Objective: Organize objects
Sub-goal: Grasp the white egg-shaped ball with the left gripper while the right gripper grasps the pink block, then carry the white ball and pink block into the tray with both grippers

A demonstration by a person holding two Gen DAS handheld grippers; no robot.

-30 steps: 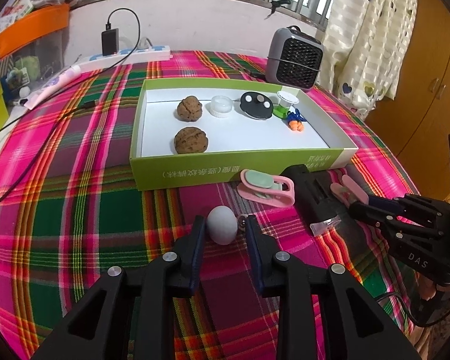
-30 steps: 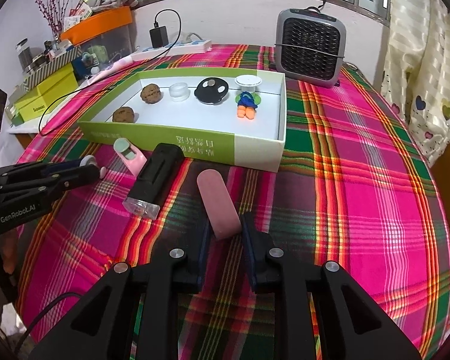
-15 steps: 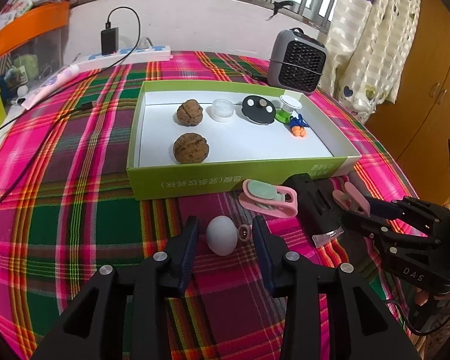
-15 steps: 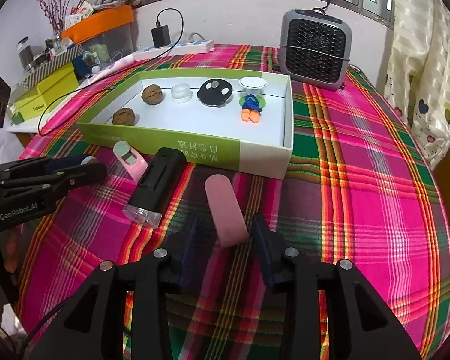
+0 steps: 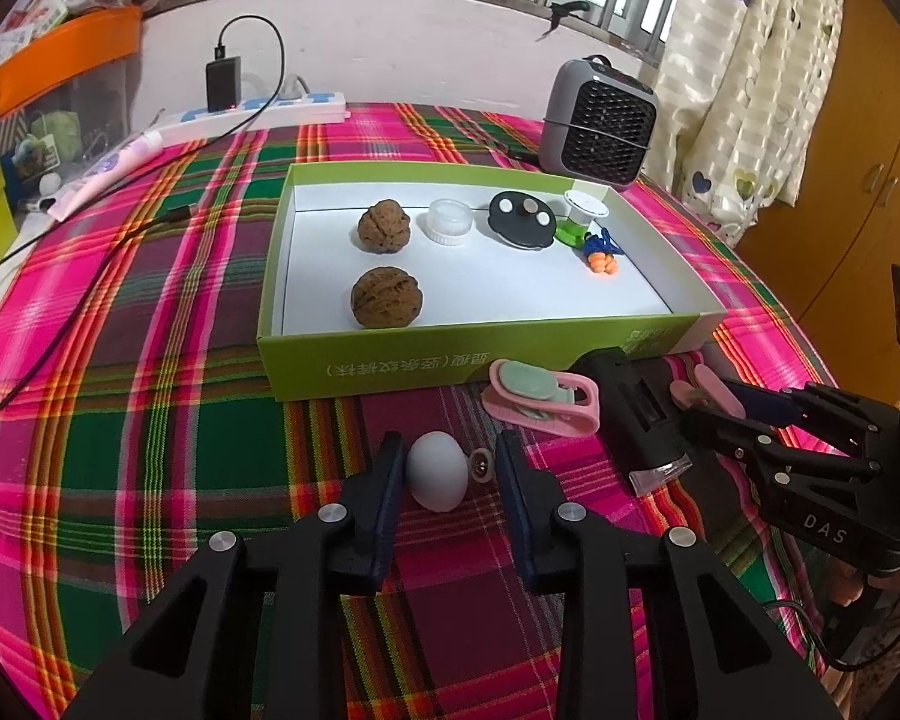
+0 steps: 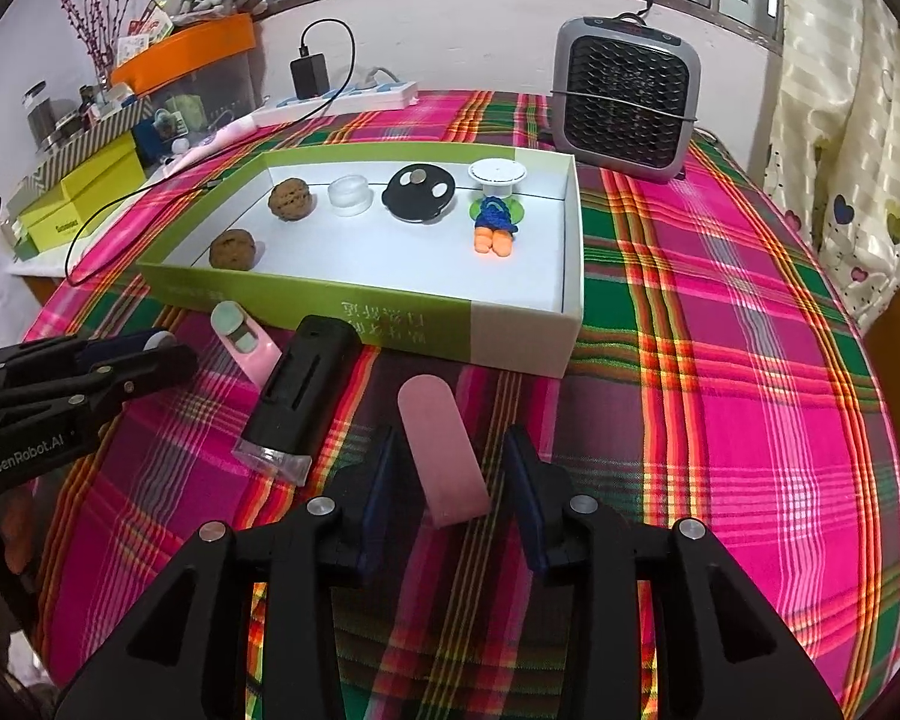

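A white egg-shaped piece (image 5: 438,471) with a small metal stub on its right lies on the plaid cloth between the fingers of my left gripper (image 5: 450,456). Its jaws are closing; the left pad is at the egg, the right pad stands a little off. A flat pink oblong piece (image 6: 444,450) lies on the cloth inside my right gripper (image 6: 450,450), which is open with a gap on each side. Behind stands the green box (image 5: 450,360), holding two walnuts (image 5: 387,297), a clear cap (image 5: 449,221), a black disc (image 5: 522,219) and a small toy figure (image 5: 600,252).
A pink clip with a green pad (image 5: 540,399) and a black device (image 5: 636,414) lie in front of the box, between the two grippers. A grey fan heater (image 6: 627,99) stands behind the box. A power strip with charger and cable (image 5: 258,111) runs along the back left.
My right gripper's jaws have opened off the pink piece, which now lies loose between them. The left jaws widened around the egg and have narrowed again.
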